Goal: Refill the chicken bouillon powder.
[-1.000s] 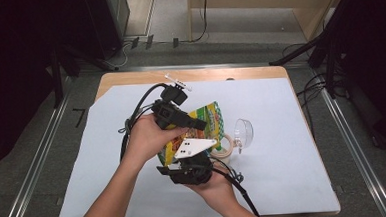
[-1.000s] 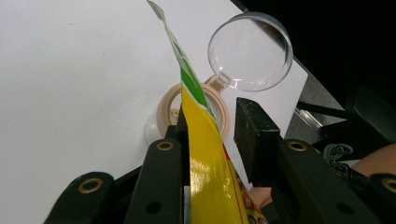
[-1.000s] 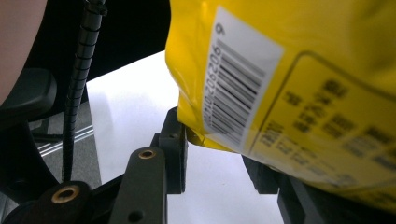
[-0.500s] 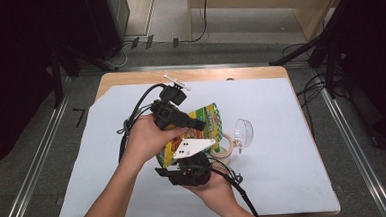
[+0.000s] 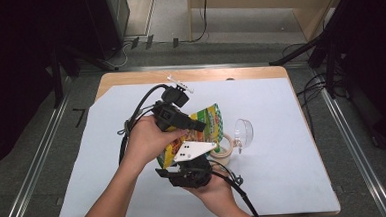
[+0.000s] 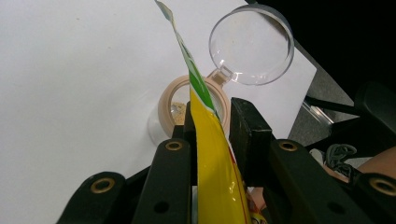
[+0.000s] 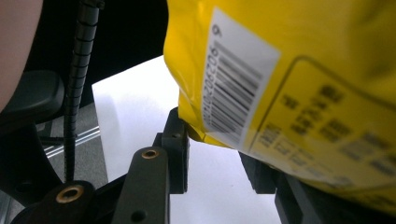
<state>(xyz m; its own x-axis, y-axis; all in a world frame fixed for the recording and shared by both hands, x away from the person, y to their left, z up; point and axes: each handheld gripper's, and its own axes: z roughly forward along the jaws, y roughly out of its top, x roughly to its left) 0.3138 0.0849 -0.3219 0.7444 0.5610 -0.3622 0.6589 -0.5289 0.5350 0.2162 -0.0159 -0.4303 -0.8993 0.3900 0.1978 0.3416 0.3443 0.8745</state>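
1. Where the left gripper (image 6: pixel 210 135) looks along its own fingers (image 6: pixel 250 135), we see them pinching the yellow snack bag (image 6: pixel 212 177) edge-on, the film passing up between them to a green and white top edge.
2. In the right gripper view, the right gripper (image 7: pixel 219 163) has its fingers (image 7: pixel 177 154) spread, with white sheet showing in the gap; the snack bag's (image 7: pixel 289 84) barcoded back hangs just above and over the far finger, and we cannot tell whether it touches either one.
3. From the high view, we see the left gripper (image 5: pixel 194 122) held by the left hand (image 5: pixel 150 141) over the upper part of the snack bag (image 5: pixel 209 118), and the right gripper (image 5: pixel 191 166), with its grey three-cornered plate, held by the right hand (image 5: pixel 210 187) at the bag's lower end.
4. Just beyond the bag stands a small jar with a tan rim (image 6: pixel 194 105), its clear hinged lid (image 6: pixel 252 44) flipped open beside it; something pale lies inside, too blurred for us to name.
5. A white sheet (image 5: pixel 293 148) covers most of the wooden bench (image 5: pixel 129 78), whose bare edge shows at the far side.
6. Around the bench we see grey floor, metal rails (image 5: pixel 33 162), trailing cables and dark stands; the room's edges are too dark to make out.
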